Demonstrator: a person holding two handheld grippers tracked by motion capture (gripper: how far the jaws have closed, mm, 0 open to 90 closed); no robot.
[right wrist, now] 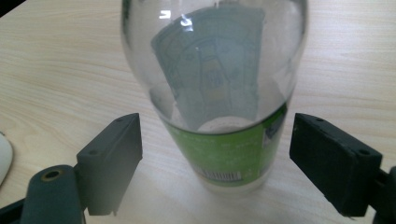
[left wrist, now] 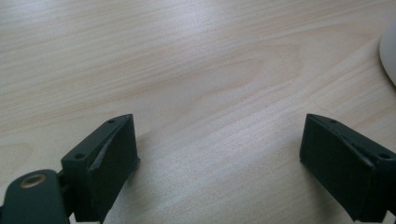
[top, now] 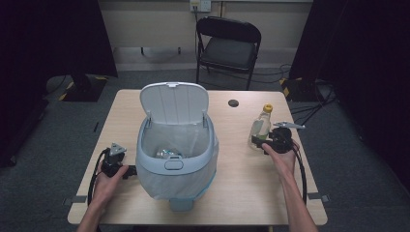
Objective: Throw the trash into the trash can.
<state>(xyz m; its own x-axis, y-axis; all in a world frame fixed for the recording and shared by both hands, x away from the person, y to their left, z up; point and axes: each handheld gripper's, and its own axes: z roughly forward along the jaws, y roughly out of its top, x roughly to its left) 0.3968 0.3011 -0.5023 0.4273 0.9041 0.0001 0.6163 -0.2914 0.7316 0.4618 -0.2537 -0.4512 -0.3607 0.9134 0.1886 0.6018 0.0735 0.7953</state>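
The wooden table (top: 241, 193) carried everything, and the white lidded bin (top: 175, 145) stood near its middle with its lid (top: 174, 102) tipped up and back, a plastic liner hanging over the rim and some crumpled rubbish already lying inside. To the right of the bin, well apart from it, a clear plastic bottle (top: 260, 129) with a yellow cap and a green label stood upright on the wood. The right gripper (right wrist: 215, 156) had its jaws spread wide on either side of the bottle's lower body, with a clear gap at each pad (right wrist: 329, 156), so nothing was gripped yet. The step in hand looked like taking hold of the bottle to drop it in the bin; to do it well, the jaws probably needed to close squarely on the labelled band and gently, since such a thin empty bottle may buckle or tip when pushed from one side. The raised lid left the mouth free, and nothing lay between the bottle and the bin. Left of the bin and close to its base, the left gripper (left wrist: 219, 154) rested low over bare wood, jaws wide apart and empty. Behind the bin, beyond the far table edge, stood a folding chair (top: 228, 46).
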